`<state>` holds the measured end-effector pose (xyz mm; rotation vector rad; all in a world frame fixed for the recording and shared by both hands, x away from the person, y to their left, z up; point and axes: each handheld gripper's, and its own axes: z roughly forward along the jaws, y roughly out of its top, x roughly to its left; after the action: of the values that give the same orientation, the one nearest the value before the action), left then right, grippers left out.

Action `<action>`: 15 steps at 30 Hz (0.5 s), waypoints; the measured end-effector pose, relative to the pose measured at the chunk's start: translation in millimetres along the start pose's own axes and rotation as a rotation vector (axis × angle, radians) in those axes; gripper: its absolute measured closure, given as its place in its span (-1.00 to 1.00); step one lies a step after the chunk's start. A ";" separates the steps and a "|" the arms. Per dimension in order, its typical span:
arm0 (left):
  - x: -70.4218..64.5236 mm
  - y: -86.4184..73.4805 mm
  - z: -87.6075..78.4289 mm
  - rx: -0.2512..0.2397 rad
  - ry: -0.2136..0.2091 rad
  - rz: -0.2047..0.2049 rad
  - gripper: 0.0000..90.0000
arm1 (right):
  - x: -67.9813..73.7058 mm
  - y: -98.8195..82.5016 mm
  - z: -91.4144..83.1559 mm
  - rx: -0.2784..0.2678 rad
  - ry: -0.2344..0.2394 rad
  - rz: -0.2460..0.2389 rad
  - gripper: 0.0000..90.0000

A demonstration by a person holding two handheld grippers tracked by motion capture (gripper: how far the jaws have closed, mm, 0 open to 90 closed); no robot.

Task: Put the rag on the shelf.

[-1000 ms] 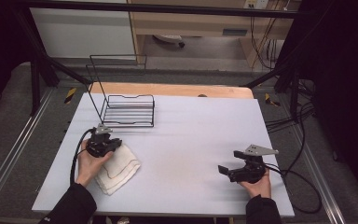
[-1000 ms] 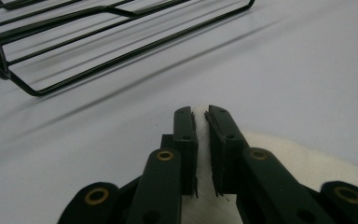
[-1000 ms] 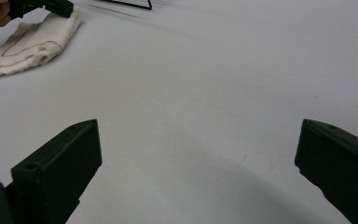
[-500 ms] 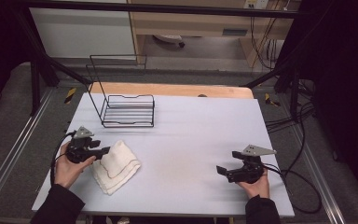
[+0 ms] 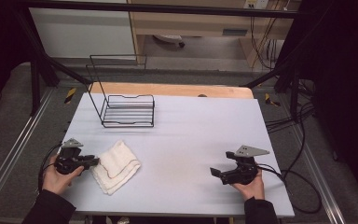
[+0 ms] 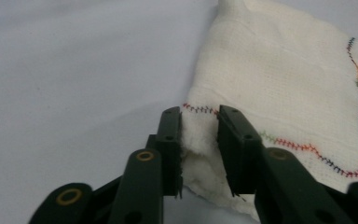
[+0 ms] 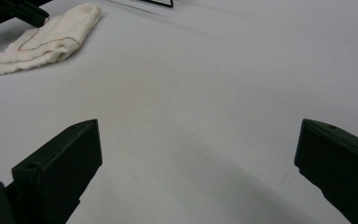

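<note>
Folded cloth, near-left of table: left grip on, nothing lifted yet.

Cloth (image 5: pixel 116 166), cream with a multicoloured stitched hem, lies folded flat on the white table (image 5: pixel 191 135), well short of the wire rack (image 5: pixel 127 111). Left gripper (image 6: pixel 199 122) is pinched onto the cloth's near edge, fabric bunched between the jaws; probably several layers caught, though the fold hides the count. Right gripper (image 5: pixel 216 173) rests well apart at the right, jaws wide, holding nothing. Judged early: grasp made; lifting or unfolding remains.
</note>
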<state>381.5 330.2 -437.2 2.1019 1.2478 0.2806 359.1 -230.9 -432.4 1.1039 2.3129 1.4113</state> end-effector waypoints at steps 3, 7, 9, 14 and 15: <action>-2.9 -1.0 -2.0 0.013 0.003 -0.030 0.70 | 4.0 2.0 3.0 0.010 0.003 -0.011 -0.97; -9.1 -4.4 -7.0 0.024 0.017 -0.037 0.83 | 12.2 7.2 9.5 0.011 0.010 -0.013 -0.97; -12.4 -8.6 -10.3 0.022 0.013 -0.046 0.84 | 18.1 11.3 14.6 0.010 0.016 -0.013 -0.96; -23.1 -23.1 -21.5 0.018 0.003 -0.049 0.85 | 36.5 24.4 34.1 0.025 0.036 -0.032 -0.96; -25.4 -25.8 -23.6 0.012 0.004 -0.044 0.85 | 40.4 26.8 38.7 0.027 0.039 -0.037 -0.95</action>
<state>338.7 327.4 -432.2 2.0824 1.2992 0.2583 364.5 -170.0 -422.4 1.0445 2.3737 1.4043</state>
